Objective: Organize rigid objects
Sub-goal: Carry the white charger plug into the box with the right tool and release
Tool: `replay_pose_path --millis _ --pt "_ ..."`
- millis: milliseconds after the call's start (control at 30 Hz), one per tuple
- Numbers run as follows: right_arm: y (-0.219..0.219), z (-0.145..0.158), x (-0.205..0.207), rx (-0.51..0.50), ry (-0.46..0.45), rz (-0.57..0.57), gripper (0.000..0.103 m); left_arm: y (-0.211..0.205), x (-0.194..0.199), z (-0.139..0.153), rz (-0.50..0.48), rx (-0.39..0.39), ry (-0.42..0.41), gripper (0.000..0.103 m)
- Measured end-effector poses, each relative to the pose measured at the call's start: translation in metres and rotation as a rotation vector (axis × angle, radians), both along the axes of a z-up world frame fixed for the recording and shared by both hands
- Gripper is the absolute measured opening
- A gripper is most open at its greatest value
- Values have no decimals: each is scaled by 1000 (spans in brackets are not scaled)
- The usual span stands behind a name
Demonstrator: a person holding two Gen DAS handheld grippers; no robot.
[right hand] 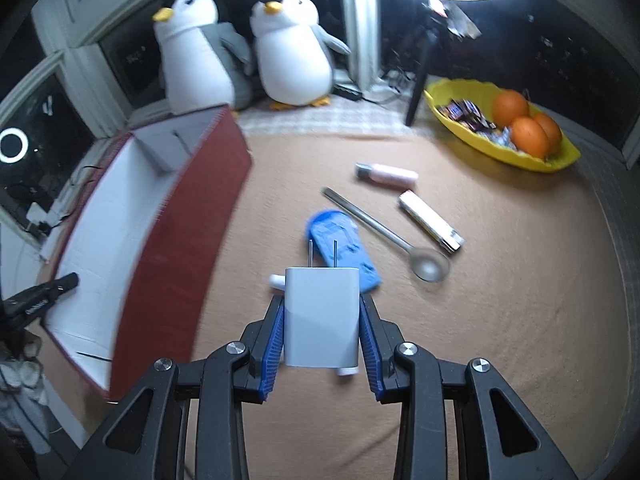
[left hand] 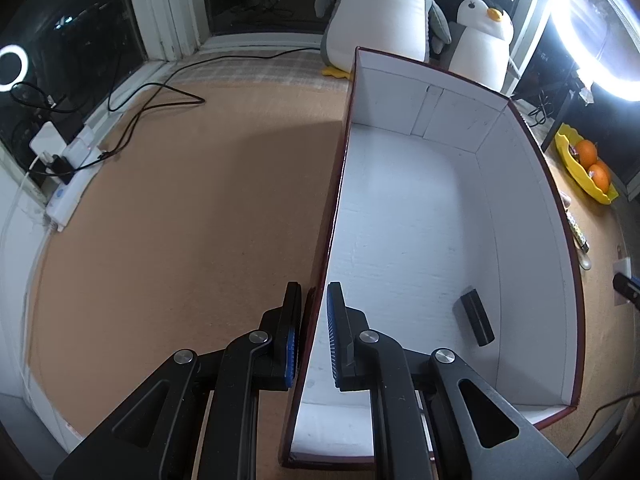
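My left gripper (left hand: 314, 312) straddles the left wall of the red box with a white inside (left hand: 400, 208); its fingers sit close on either side of the wall. A small black block (left hand: 477, 317) lies inside the box near its right wall. My right gripper (right hand: 322, 320) is shut on a white charger plug (right hand: 321, 316), prongs pointing away, held above the tan table. The box (right hand: 188, 240) stands to its left. Beyond the plug lie a blue flat object (right hand: 340, 240), a metal spoon (right hand: 384, 232), a white lighter-like stick (right hand: 430, 219) and a pink tube (right hand: 387, 173).
Two plush penguins (right hand: 292, 52) stand behind the box. A yellow bowl with oranges and sweets (right hand: 500, 124) sits at the back right. A ring light (left hand: 596, 28) shines at the right. A power strip with cables (left hand: 68, 176) lies along the left window sill.
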State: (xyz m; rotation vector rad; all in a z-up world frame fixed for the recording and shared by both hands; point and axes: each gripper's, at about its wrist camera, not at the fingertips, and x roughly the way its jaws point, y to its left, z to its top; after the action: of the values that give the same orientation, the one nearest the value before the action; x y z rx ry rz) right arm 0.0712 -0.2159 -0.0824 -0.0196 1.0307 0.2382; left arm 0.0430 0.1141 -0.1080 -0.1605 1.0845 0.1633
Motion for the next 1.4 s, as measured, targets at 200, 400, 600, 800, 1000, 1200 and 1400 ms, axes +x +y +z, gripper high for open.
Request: replay_pose_path --millis 200,400,600,800,1000,1200,1400 --pt "45 23 -11 27 -42 94 32 2 -7 5 -6 -14 -21 10" --pt "81 27 -19 31 -50 174 32 1 -11 10 -10 -14 -45 10" --pt "113 24 -25 26 -43 242 32 1 -16 14 -7 -14 -63 10" --pt "139 16 -30 18 -28 294 32 1 -23 15 2 -7 -83 7" --pt "156 6 -32 10 -6 325 32 6 -26 11 13 -33 -76 6" --pt "166 -1 -27 19 21 339 32 6 -27 11 13 -31 -76 6" --pt "179 -5 -25 14 31 368 32 5 -29 11 16 -25 -75 6"
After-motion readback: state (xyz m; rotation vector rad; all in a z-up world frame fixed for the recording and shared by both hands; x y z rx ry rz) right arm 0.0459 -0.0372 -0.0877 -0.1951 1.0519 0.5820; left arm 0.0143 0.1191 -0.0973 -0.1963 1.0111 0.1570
